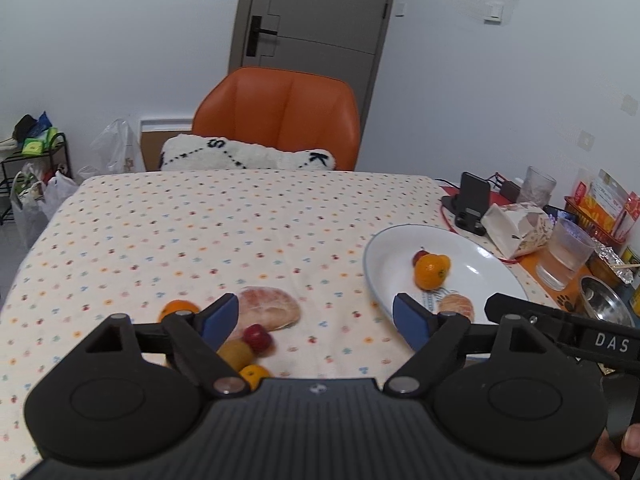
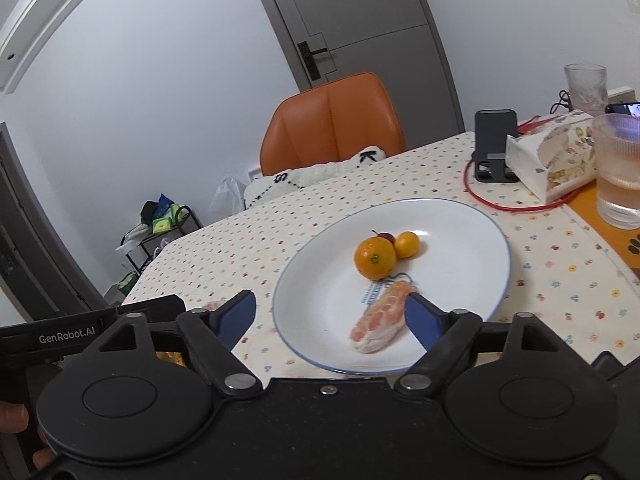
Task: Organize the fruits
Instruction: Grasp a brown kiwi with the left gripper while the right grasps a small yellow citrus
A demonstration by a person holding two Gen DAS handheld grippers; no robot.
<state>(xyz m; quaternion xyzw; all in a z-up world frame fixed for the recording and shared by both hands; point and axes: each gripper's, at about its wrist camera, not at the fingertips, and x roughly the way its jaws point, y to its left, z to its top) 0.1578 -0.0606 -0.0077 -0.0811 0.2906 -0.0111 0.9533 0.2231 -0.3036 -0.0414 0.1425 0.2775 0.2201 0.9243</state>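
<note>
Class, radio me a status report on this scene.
Both tools open, left, right. Four fruits on plate; five remain on cloth. Nothing blocking.

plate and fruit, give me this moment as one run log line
left gripper: open, over cloth | right gripper: open, over plate | on plate: orange, pomelo wedge | off plate: peeled pomelo, red fruit

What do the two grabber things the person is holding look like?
Both are matte black plastic. The left gripper has two blue pads on black linkage arms with silver pivot pins and round black discs at the base. The right gripper matches it, also with blue pads. White lettering shows on their sides: "GenRobot.AI" on the left one, "DAS" on the right one. No sleeves or cables show.
</note>
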